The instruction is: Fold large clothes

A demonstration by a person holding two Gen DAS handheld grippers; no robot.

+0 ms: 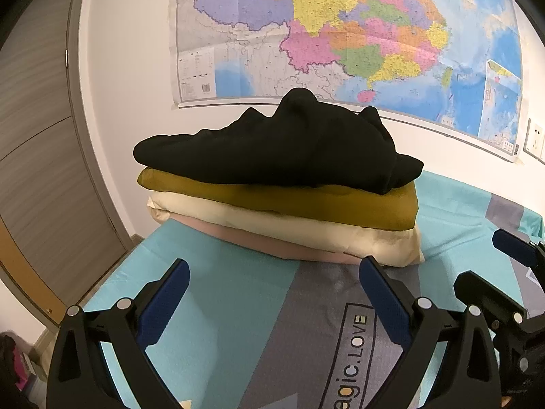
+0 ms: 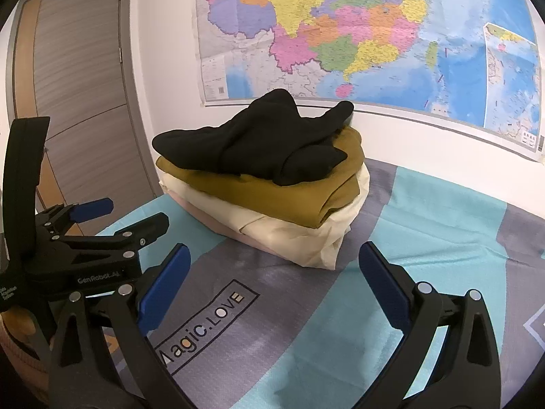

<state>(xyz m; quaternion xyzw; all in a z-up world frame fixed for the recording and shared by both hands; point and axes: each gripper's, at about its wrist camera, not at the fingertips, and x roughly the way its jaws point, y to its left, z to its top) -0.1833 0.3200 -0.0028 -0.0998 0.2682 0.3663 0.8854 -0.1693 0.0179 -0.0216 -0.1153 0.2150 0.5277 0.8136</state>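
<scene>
Stack of folded clothes sits on a bed-like surface covered by a teal and grey sheet (image 1: 218,306), near the white wall. Top layer: black garment (image 1: 272,143), loosely folded, lumpy, with peaks sticking up. Under it a mustard garment (image 1: 306,204), then a cream one (image 1: 306,235), then a pink layer (image 1: 272,242) at the bottom, only its edge showing. In the right wrist view the black garment (image 2: 259,139) leaves the right part of the mustard one (image 2: 289,201) uncovered.

Left tongs (image 1: 276,279) wide apart, empty, hovering over the sheet just in front of the stack, not touching it. Right tongs (image 2: 272,262) also wide apart, empty, over the sheet near the stack's front corner. The two tools are side by side: left tongs appear at the left edge of the right view, blue pads spread.

Sheet print reads "Magic.LOVE" (image 2: 204,323). Big coloured map (image 1: 340,34) on the wall behind the stack. Grey door (image 2: 85,85) at left.
</scene>
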